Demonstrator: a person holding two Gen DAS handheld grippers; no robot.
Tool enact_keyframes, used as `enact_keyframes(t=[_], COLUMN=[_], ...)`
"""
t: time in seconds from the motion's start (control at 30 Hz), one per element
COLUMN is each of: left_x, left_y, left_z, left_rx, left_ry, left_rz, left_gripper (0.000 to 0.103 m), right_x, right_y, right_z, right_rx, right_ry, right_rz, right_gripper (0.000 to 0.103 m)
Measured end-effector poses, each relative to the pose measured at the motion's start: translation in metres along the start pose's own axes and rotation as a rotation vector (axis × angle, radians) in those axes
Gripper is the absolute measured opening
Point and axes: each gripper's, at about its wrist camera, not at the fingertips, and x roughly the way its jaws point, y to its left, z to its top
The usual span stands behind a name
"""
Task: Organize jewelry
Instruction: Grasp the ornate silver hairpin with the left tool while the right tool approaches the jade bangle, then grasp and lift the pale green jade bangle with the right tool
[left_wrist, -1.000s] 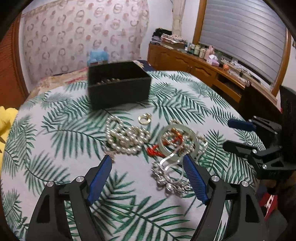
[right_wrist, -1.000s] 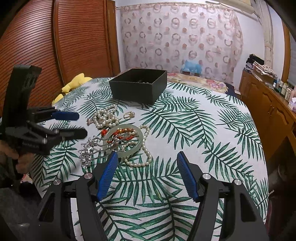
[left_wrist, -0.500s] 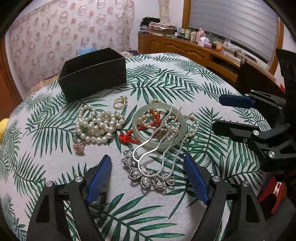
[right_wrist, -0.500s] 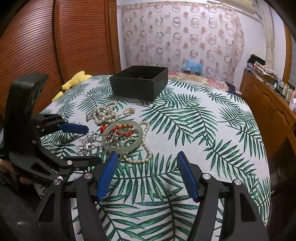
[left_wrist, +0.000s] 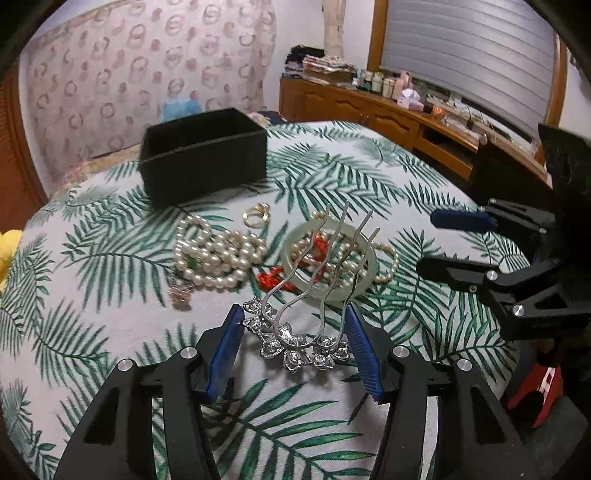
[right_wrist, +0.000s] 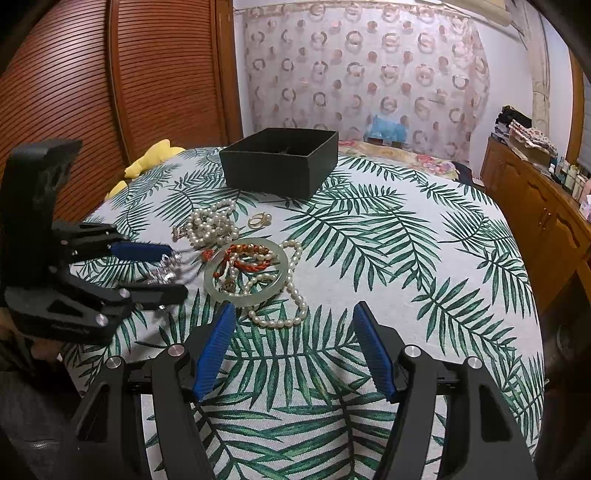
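Note:
My left gripper (left_wrist: 293, 317) is shut on a silver flower hair comb (left_wrist: 295, 343), gripping its jewelled base with the prongs tilted up over a pale jade bangle (left_wrist: 295, 243). The comb also shows in the right wrist view (right_wrist: 164, 267) between the left fingers. Red cord (left_wrist: 271, 277), a pearl strand (left_wrist: 214, 254), a gold ring (left_wrist: 256, 216) and a small pink charm (left_wrist: 181, 293) lie on the cloth. A black open box (left_wrist: 203, 155) stands behind them. My right gripper (right_wrist: 293, 325) is open and empty, near the bangle (right_wrist: 245, 273) and a pearl necklace (right_wrist: 291, 295).
The round table has a palm-leaf cloth (right_wrist: 388, 258). A yellow soft toy (right_wrist: 147, 166) lies at its far left edge. A wooden sideboard (left_wrist: 369, 110) with bottles stands at the right. The right gripper shows at the right of the left wrist view (left_wrist: 480, 243).
My left gripper has moved forward and closed on the hair comb's base, tilting its prongs up off the bangle. The right gripper has stayed open in place.

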Motion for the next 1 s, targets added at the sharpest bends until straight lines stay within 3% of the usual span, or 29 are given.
enact_keyframes(t=[0.43,0.63,1.0], left_x=[-0.027,-0.037,-0.042], left_y=[0.029,0.038,0.044], left_z=[0.007,0.008,0.005], left_rx=[-0.081,-0.095,-0.121], left_ry=[-0.082,-0.108,-0.128], left_rz=[0.030,0.050,0.058], left_gripper=[0.053,0.054,0.054], right_x=[0.023,0.037,0.064], right_y=[0.024,0.037,0.037], right_z=[0.019,0.031,0.037], right_rx=[-0.080,-0.138,-0.140], right_ry=[0.031,0.050,0.127], right_rz=[0.038,0.056,0.055], right_gripper=[0.069,0.075,0.077])
